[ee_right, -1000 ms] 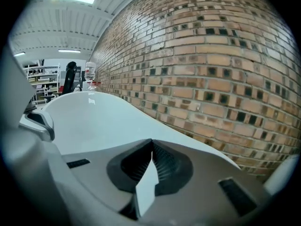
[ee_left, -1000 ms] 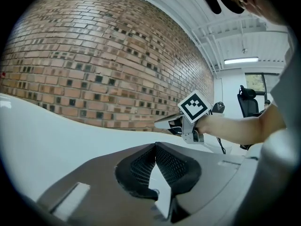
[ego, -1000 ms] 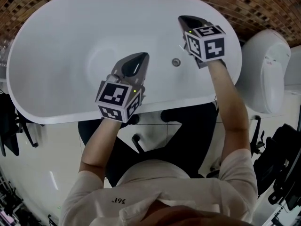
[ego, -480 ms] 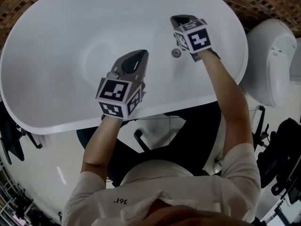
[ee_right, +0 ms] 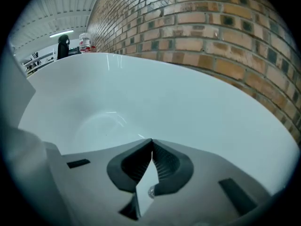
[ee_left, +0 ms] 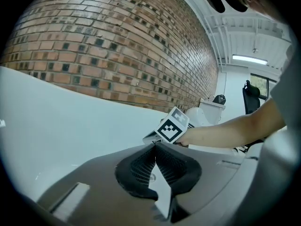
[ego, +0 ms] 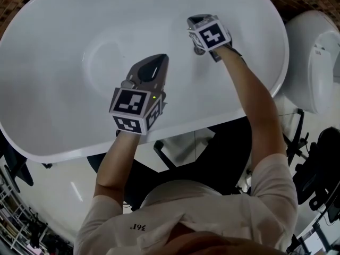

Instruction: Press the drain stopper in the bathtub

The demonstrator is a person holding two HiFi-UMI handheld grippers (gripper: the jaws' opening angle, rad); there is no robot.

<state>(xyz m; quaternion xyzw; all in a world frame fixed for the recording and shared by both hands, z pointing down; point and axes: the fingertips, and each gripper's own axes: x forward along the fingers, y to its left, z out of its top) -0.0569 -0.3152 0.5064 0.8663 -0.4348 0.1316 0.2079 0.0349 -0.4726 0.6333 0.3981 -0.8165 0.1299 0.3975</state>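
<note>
Bathtub (ego: 64, 31), one; closed grippers, two: left gripper (ego: 158, 61), right gripper (ego: 194, 20).

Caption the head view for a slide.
Right gripper at the drain stopper in the bathtub, left gripper hovering nearby.

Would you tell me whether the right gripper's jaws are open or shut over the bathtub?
Shut. The right gripper shows its jaw tips touching in its own view, with nothing held between them.
</note>
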